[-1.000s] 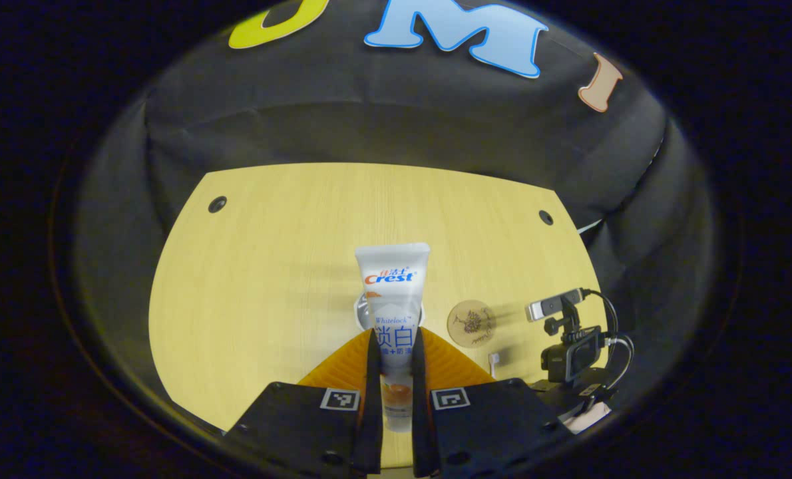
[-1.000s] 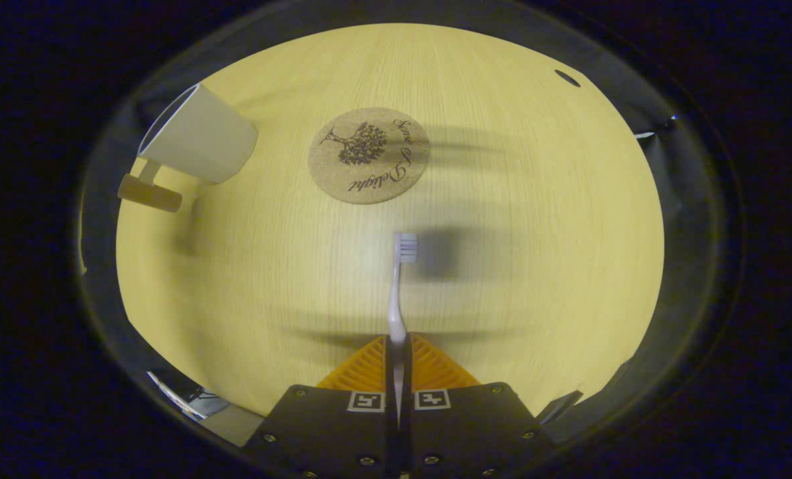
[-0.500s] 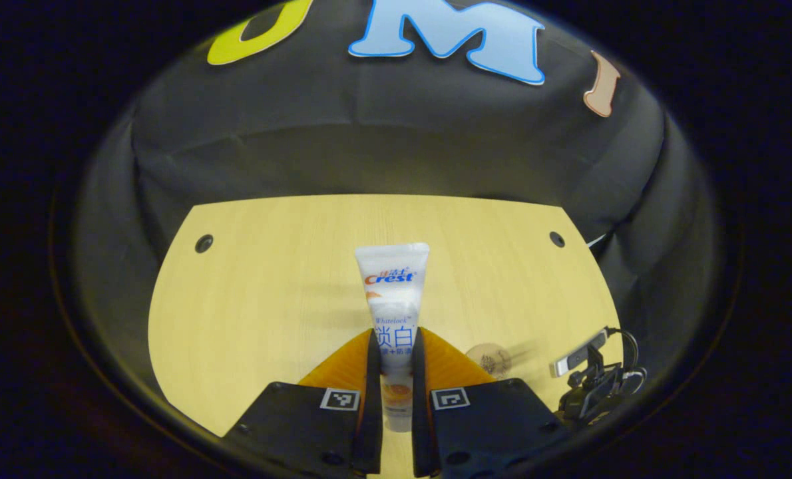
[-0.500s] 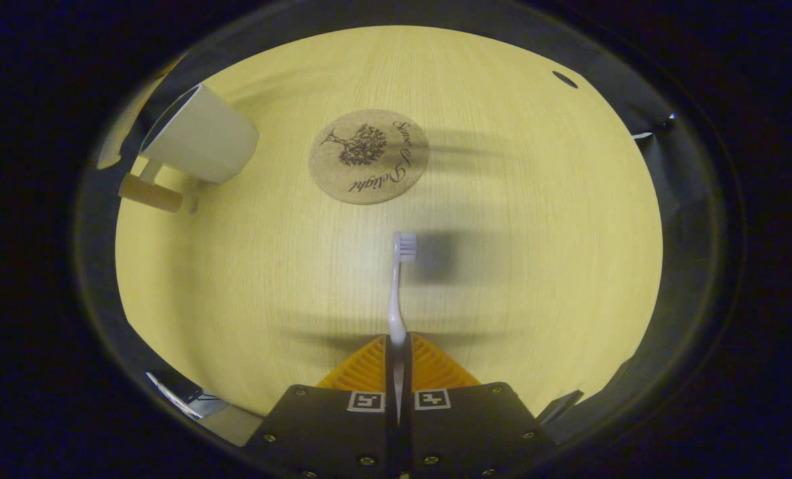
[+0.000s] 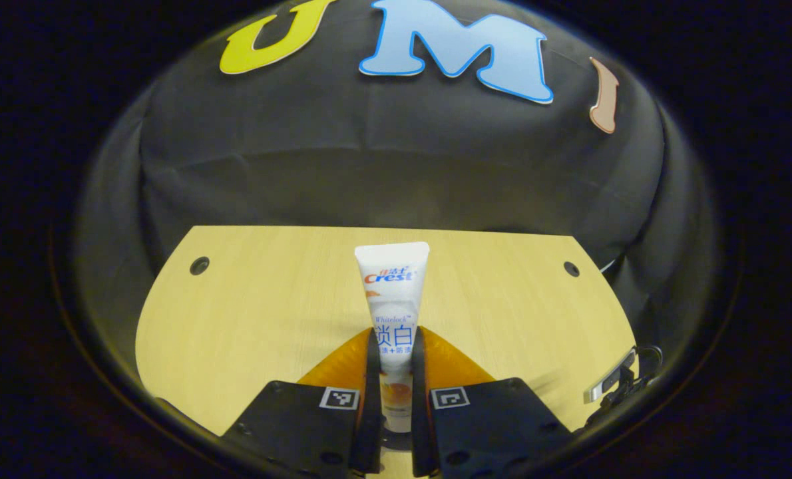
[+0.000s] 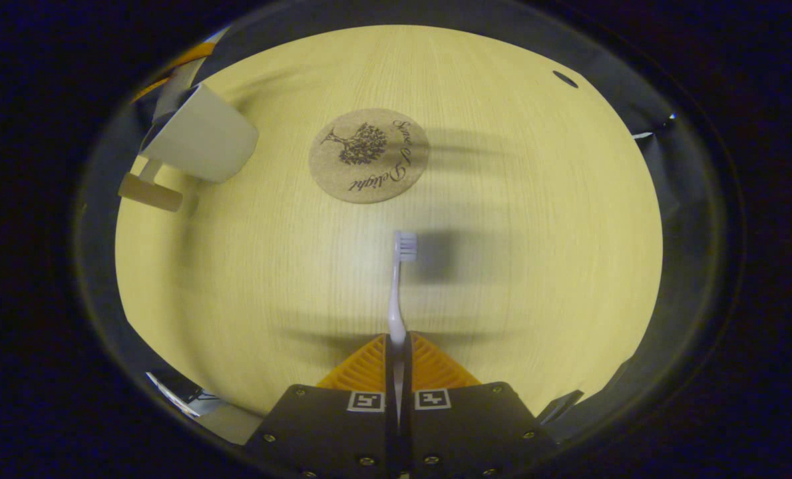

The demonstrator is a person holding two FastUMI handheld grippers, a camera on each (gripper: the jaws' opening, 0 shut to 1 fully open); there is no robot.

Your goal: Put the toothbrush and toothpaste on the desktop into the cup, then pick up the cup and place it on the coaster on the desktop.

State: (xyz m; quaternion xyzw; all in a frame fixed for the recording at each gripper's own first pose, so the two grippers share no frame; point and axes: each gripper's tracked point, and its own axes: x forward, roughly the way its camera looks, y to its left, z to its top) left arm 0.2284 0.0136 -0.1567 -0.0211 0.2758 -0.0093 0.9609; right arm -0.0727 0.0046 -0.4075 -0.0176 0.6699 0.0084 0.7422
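- The left gripper [image 5: 392, 372] is seen closed on the toothpaste [image 5: 392, 299]; both fingers are pressed against the tube's lower part, and the tube is held straight out along the fingers, its flat crimped end pointing away toward the far wall.
- Beyond that tube, bare desktop [image 5: 256, 306] is seen, with the booth cloth behind it; where the cup lies from this gripper cannot be told in the left gripper view.
- The right gripper [image 6: 397, 359] is seen closed on the toothbrush [image 6: 399, 286]; the handle is pinched between the fingers and the long axis runs straight ahead, bristle head at the far end.
- The brush is held above the desktop; its shadow is cast just to the right of the head.
- The coaster [image 6: 368, 155] lies flat on the desktop ahead of the brush head and slightly left, well apart from it.
- The cup [image 6: 199, 138] is seen at the far left of the right gripper view, standing on the desktop with its handle on the near side and its mouth toward the view's edge.
- Something like the left gripper's fingers shows blurred at the cup's mouth, so the left gripper is judged the nearer.
- The next move is judged to turn on this: the toothpaste must be brought end-down over the cup's mouth, and the toothbrush must be carried left and turned before it can be dropped in.
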